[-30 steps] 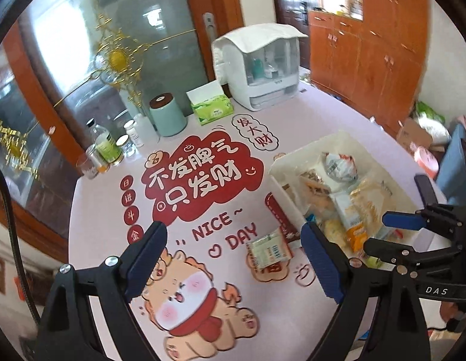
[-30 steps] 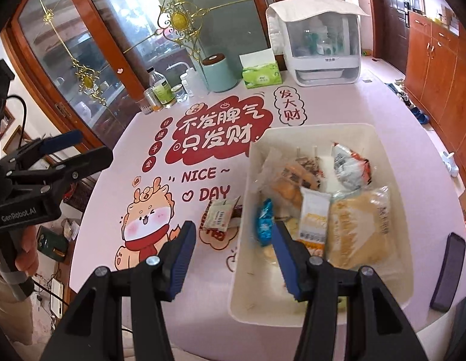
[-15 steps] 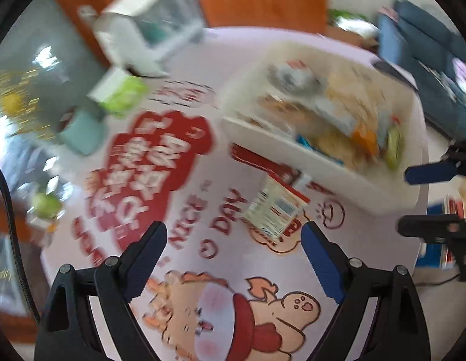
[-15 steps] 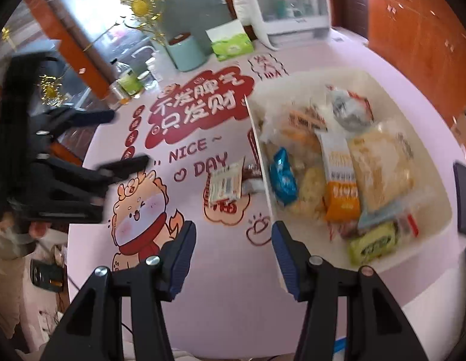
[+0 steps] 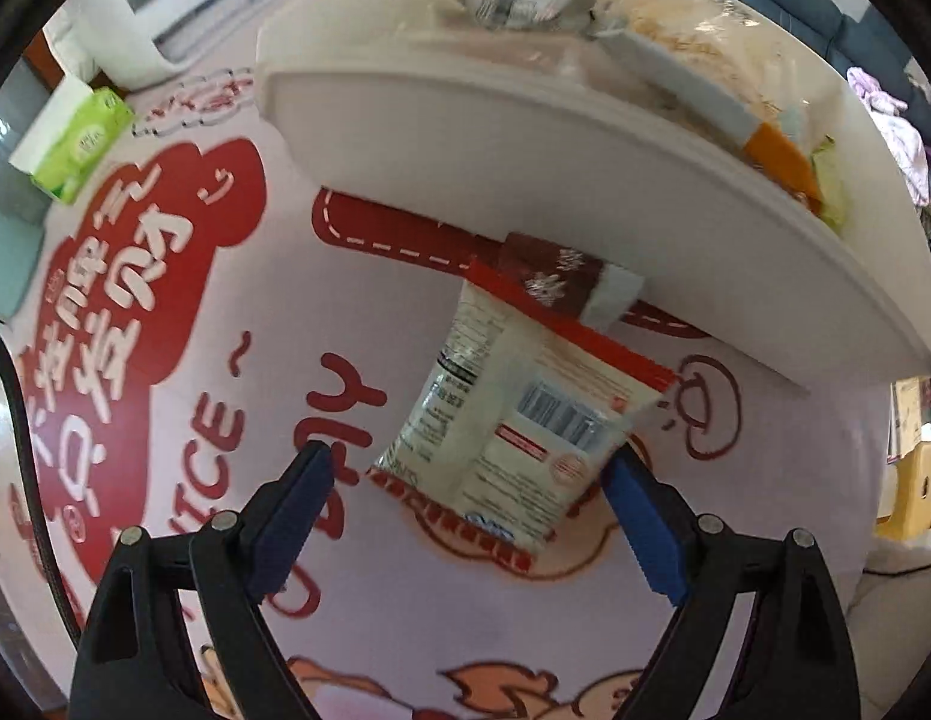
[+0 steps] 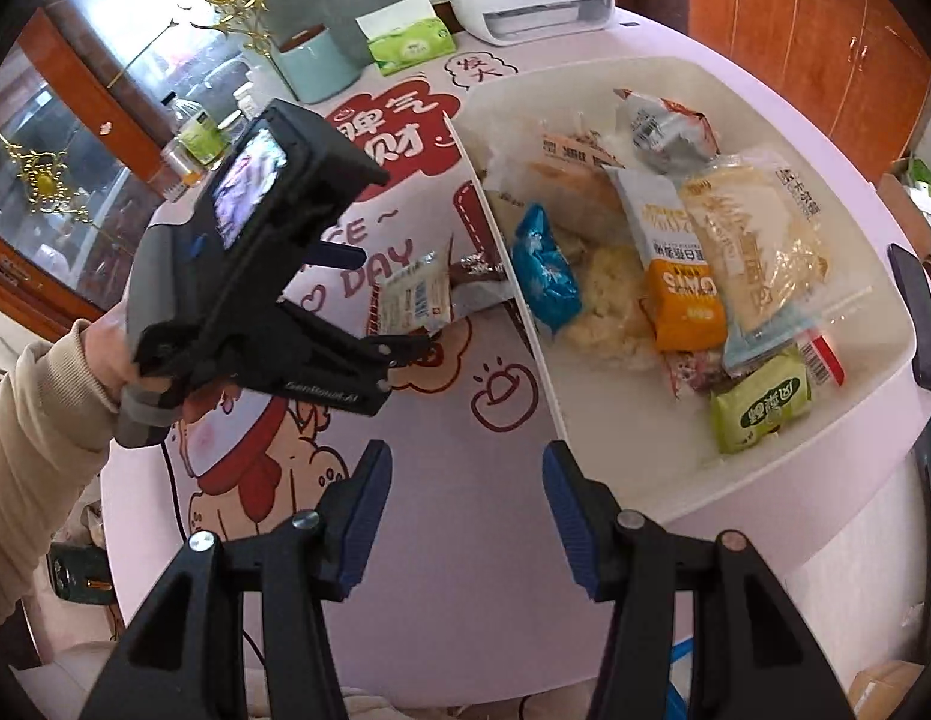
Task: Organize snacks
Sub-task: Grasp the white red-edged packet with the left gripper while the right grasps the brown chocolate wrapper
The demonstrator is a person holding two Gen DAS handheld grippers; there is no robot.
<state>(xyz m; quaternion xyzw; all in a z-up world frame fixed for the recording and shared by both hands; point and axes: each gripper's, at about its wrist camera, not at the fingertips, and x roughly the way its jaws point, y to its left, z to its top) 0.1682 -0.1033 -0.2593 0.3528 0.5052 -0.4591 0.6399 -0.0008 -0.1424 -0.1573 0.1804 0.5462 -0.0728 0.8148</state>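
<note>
Down from its high view a second ago, my left gripper (image 5: 468,507) now points steeply at the cream snack packet (image 5: 513,420) lying flat on the pink tabletop (image 5: 405,618), just outside the near-left wall of the white bin (image 5: 585,180). Jaws have just been closing a bit but stand wide; the packet's lower end sits between the blue pads (image 5: 642,525). The right pad looks just beside the packet's corner, and I can't tell if it touches; the left pad is clearly apart. A brown-and-white wrapper (image 5: 555,279) lies at the packet's far end, against the bin wall.

My right gripper (image 6: 465,519) has dropped lower too, hovering over the tabletop's front part beside the bin's near corner, jaws half apart, nothing between them. From its view I see a hand (image 6: 114,354) in a beige sleeve (image 6: 33,450) holding the left tool over the packet. Bin holds a blue candy pack (image 6: 546,273), orange oats pack (image 6: 681,276), clear bag of pastry (image 6: 759,234), green pack (image 6: 762,405), silver pouch (image 6: 666,129). Green tissue box (image 6: 408,45) stands toward the far edge.
</note>
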